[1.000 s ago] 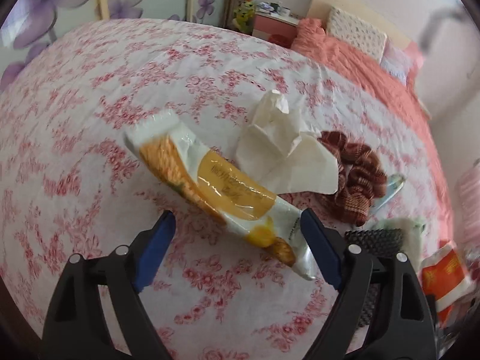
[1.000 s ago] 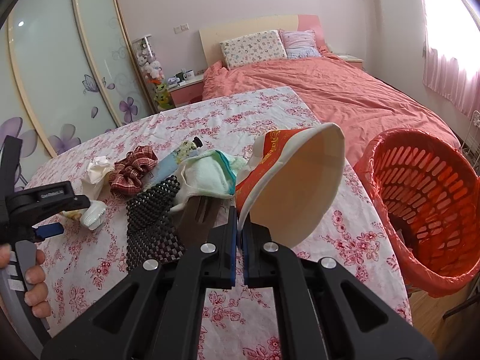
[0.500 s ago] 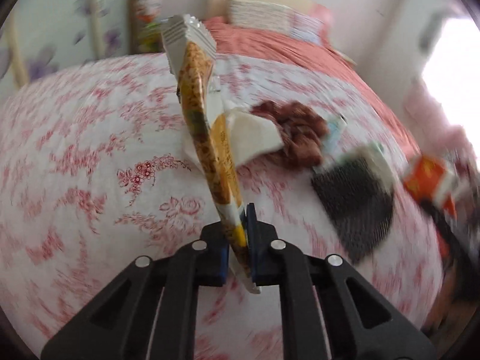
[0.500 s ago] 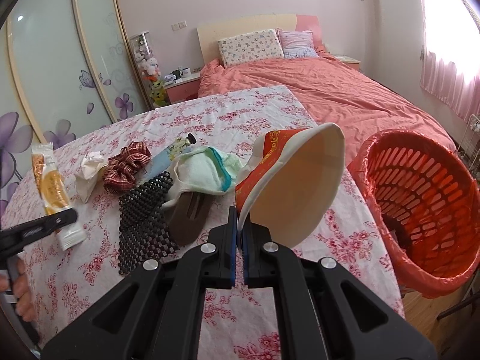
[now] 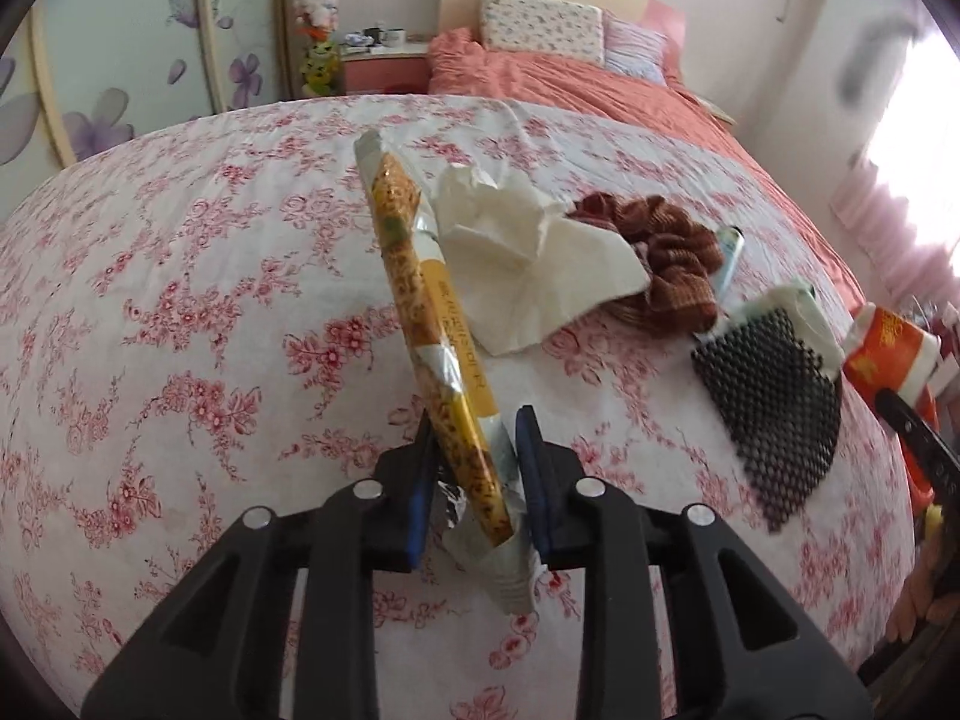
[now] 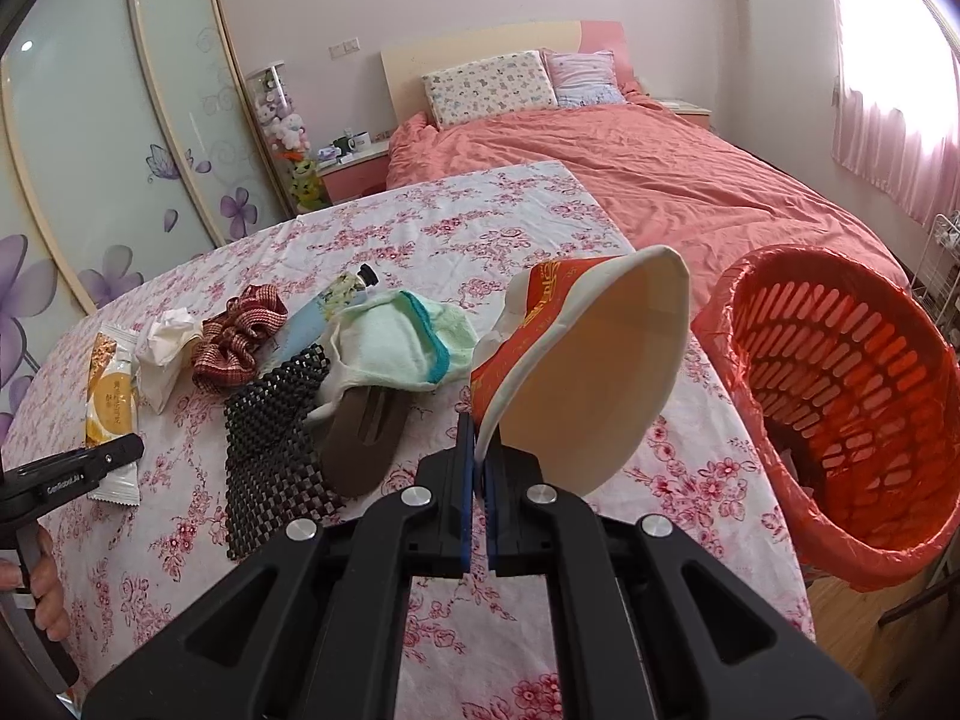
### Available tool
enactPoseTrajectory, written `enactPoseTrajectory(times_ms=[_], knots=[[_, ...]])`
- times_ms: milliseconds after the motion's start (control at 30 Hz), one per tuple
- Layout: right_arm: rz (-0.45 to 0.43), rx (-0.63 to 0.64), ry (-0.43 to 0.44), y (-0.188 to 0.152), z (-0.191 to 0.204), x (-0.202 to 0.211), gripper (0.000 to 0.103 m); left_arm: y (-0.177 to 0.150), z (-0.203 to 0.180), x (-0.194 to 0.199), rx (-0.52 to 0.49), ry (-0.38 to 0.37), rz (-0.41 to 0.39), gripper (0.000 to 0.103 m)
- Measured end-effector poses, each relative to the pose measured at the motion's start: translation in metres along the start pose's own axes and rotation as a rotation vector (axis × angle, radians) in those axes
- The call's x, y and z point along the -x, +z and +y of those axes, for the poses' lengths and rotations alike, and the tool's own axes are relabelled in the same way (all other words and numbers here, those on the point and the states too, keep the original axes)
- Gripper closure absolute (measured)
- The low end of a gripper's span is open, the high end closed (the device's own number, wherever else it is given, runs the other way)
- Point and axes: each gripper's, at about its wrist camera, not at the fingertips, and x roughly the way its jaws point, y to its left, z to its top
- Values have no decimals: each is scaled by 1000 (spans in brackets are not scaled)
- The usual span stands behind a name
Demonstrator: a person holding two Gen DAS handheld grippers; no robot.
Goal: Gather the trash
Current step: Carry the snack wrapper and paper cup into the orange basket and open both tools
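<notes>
My left gripper [image 5: 473, 468] is shut on a yellow and white snack wrapper [image 5: 432, 324], held edge-on above the floral tablecloth. The wrapper also shows in the right wrist view [image 6: 111, 390]. A crumpled white tissue [image 5: 528, 264] lies just beyond it on the table. My right gripper [image 6: 477, 480] is shut on the rim of a squashed red and white paper cup [image 6: 588, 372], held above the table's right side. An orange trash basket [image 6: 840, 402] with a red liner stands to the right of the table, below the cup's level.
On the table lie a brown plaid scrunchie [image 6: 237, 336], a blue tube [image 6: 336, 300], a green and white cloth [image 6: 408, 342], a black mesh mat [image 6: 270, 438] and a brown hair clip [image 6: 366, 438]. A bed with a coral cover [image 6: 660, 180] stands behind.
My left gripper closed on the snack wrapper and lifted it off the table, turning it edge-on. The right gripper kept holding the cup and shifted slightly.
</notes>
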Motion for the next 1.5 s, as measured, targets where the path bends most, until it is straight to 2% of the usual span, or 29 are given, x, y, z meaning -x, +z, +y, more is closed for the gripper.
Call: enactPoseTrajectory(times_ms=[167,233,300,700,1133,1500], knots=[[5,-4,7,1,1,-3,100,-2,5,2,9,49,-27,74],[6,-1,10,1,2,-4,100,-3,8,3,12,42,-28,88],[2,-3,13,2,2,-3,100,-2,9,4,9,28,-25,93],[-84,-13,38,16,-4,36,100,8,-12,42,-40,-2,-86,94],[-195,-18,48,23,-19,101,100,10,-87,113,-152,-134,-175,94],[-251,-75,0,21,-59,129,100,8,-169,135,-248,-257,-199,94]])
